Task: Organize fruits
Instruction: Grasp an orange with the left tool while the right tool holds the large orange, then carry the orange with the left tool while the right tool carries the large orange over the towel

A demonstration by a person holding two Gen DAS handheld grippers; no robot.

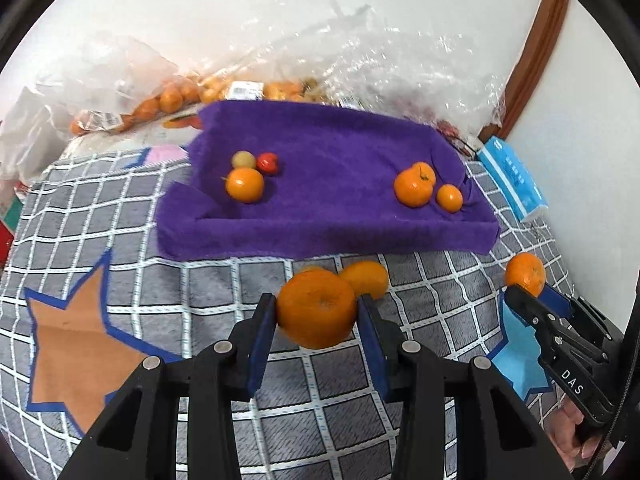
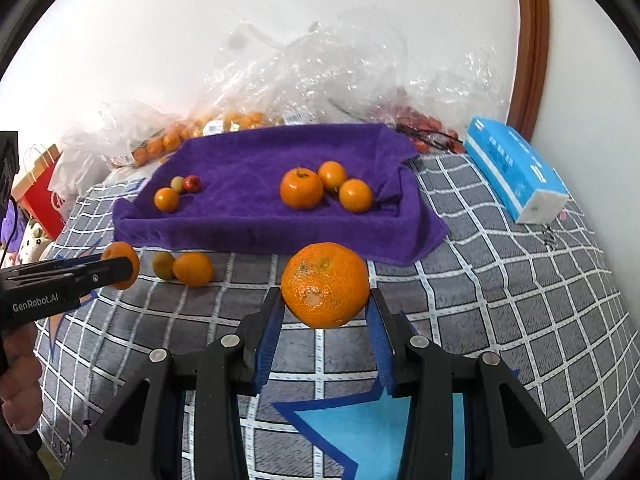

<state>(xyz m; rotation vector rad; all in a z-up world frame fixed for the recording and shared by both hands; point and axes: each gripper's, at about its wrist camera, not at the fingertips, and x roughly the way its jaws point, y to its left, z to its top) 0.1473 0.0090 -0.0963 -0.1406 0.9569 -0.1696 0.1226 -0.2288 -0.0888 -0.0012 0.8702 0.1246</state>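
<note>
My left gripper is shut on a large orange, lifted above the checked bedspread. My right gripper is shut on another orange; it also shows at the right edge of the left wrist view. Ahead lies a purple towel shaped like a tray. On its left sit an orange, a yellowish fruit and a red fruit. Three oranges cluster on its right. An orange and a greenish fruit lie on the bedspread before the towel.
Clear plastic bags holding more oranges and red fruit pile against the wall behind the towel. A blue tissue pack lies at the right. A red paper bag stands at the far left. A person's hand grips the left tool.
</note>
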